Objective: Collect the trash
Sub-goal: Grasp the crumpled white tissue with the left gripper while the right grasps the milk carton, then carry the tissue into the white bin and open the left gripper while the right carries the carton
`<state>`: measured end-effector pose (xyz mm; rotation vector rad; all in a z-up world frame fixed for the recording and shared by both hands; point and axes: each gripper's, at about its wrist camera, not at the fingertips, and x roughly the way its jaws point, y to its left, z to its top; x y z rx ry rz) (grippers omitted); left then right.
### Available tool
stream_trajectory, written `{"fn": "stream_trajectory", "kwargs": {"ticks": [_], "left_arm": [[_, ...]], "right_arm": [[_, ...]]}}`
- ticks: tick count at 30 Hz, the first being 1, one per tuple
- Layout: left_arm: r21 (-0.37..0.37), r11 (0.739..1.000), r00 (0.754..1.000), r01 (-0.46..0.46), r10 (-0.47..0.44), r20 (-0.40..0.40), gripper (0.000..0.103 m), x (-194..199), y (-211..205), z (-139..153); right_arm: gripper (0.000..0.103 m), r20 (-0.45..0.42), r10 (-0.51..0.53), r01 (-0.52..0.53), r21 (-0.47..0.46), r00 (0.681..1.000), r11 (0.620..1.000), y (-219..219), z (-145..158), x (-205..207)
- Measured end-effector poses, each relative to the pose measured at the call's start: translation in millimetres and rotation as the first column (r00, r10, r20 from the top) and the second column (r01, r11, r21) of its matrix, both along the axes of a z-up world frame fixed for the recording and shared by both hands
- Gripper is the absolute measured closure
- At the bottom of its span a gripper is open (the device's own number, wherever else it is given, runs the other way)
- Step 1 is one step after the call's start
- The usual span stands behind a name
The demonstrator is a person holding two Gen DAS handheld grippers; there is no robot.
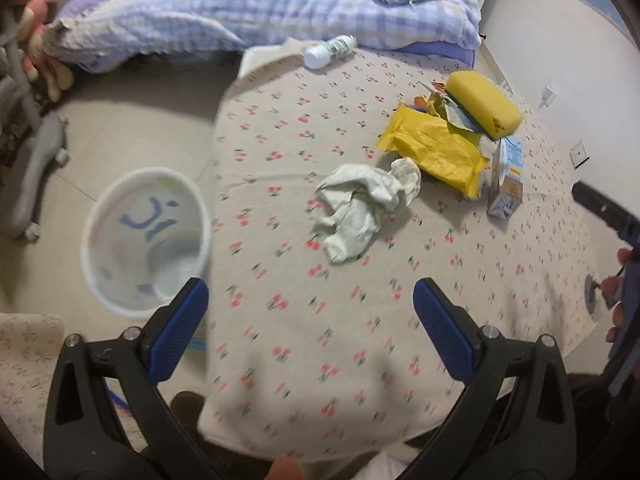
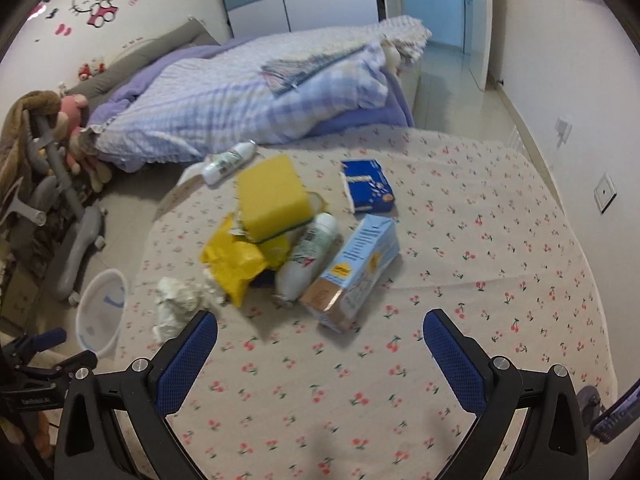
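Observation:
A crumpled white tissue (image 1: 366,208) lies on the cherry-print tablecloth (image 1: 320,128), ahead of my open, empty left gripper (image 1: 310,312). Beyond it lie a yellow wrapper (image 1: 432,152), a yellow sponge (image 1: 484,106) and a light blue carton (image 1: 507,184). A white bin (image 1: 146,240) stands on the floor left of the table. In the right wrist view my right gripper (image 2: 320,340) is open and empty above the cloth, short of the carton (image 2: 354,276), a white bottle (image 2: 308,258), the wrapper (image 2: 234,266), the sponge (image 2: 274,198), the tissue (image 2: 180,306) and a dark blue packet (image 2: 368,186).
A second white bottle (image 1: 330,51) lies at the table's far edge near a bed with a purple checked quilt (image 1: 224,12). A grey chair base (image 1: 34,168) and stuffed toys (image 2: 74,120) stand on the left. The bin also shows in the right wrist view (image 2: 100,312).

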<state>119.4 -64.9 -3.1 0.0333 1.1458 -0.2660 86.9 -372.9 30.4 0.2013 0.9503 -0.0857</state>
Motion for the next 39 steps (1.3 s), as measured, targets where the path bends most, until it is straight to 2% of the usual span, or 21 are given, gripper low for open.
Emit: {"fn": "stream_trajectory", "kwargs": {"ticks": [3,5,6,9,11,14,15,16,18,20,21,23,25,26,31,39], "left_arm": [[-0.075,0.997,1.000,-0.004,0.002,-0.023,0.001,17.3,-4.4,-16.3],[-0.091,0.996,0.997,0.000,-0.006,-0.071,0.006,28.4,-11.7,-26.3],[-0.102,0.995,0.996,0.006,-0.015,-0.088,0.008,33.1,-15.2,-30.4],[-0.109,0.994,0.993,0.010,-0.022,-0.112,0.009,46.0,-25.0,-42.6],[-0.106,0.994,0.992,0.014,-0.027,-0.124,0.015,54.6,-31.2,-50.4],[-0.095,0.995,0.989,0.016,-0.030,-0.147,0.025,65.0,-38.8,-62.6],[-0.085,0.996,0.987,0.015,-0.028,-0.157,0.032,67.4,-40.2,-67.3],[-0.071,0.997,0.985,0.015,-0.027,-0.170,0.044,68.5,-43.0,-71.7],[-0.045,0.999,0.982,0.013,-0.021,-0.185,0.050,68.6,-48.8,-78.6],[-0.049,0.999,0.983,0.021,-0.029,-0.180,0.064,68.0,-53.7,-76.0],[-0.070,0.997,0.982,0.029,-0.041,-0.187,0.076,66.9,-56.4,-74.3],[-0.080,0.997,0.981,0.024,-0.039,-0.190,0.080,64.7,-59.1,-72.8],[-0.074,0.997,0.981,0.023,-0.037,-0.189,0.087,63.2,-61.7,-72.6],[-0.075,0.997,0.982,0.018,-0.032,-0.188,0.088,62.0,-61.8,-72.1],[-0.106,0.994,0.985,0.009,-0.027,-0.170,0.090,56.5,-55.5,-63.9],[-0.156,0.988,0.994,0.003,-0.021,-0.112,0.091,36.7,-33.6,-31.6]], "right_arm": [[0.000,-0.043,-0.039,0.040,0.015,0.998,0.999,-22.3,-25.5,16.4],[0.000,-0.125,-0.069,0.072,0.023,0.990,0.997,-33.6,-43.1,28.2],[0.000,-0.163,-0.067,0.077,0.057,0.984,0.995,-40.6,-51.8,36.4],[0.000,-0.189,-0.094,0.116,0.110,0.977,0.987,-54.1,-60.8,50.3],[0.000,-0.201,-0.097,0.125,0.130,0.975,0.984,-57.1,-65.1,57.4],[0.000,-0.240,-0.090,0.137,0.185,0.967,0.973,-60.1,-80.9,69.3],[0.000,-0.263,-0.095,0.151,0.202,0.960,0.968,-60.3,-88.5,72.5],[0.000,-0.280,-0.101,0.164,0.214,0.955,0.963,-61.1,-95.1,75.3],[0.001,-0.291,-0.111,0.198,0.289,0.950,0.937,-68.0,-105.4,76.5],[0.008,-0.310,-0.136,0.243,0.340,0.941,0.909,-75.2,-111.9,76.6],[0.012,-0.313,-0.139,0.252,0.358,0.940,0.899,-76.4,-113.4,75.2],[0.028,-0.326,-0.129,0.253,0.375,0.937,0.892,-76.5,-116.9,74.5],[0.041,-0.335,-0.127,0.242,0.329,0.934,0.913,-74.3,-117.7,75.5],[0.045,-0.329,-0.127,0.234,0.310,0.936,0.922,-73.4,-116.5,75.0],[0.045,-0.312,-0.158,0.257,0.309,0.937,0.916,-83.9,-107.5,65.3],[0.045,-0.230,-0.203,0.269,0.306,0.952,0.913,-103.9,-75.3,39.5]]}}
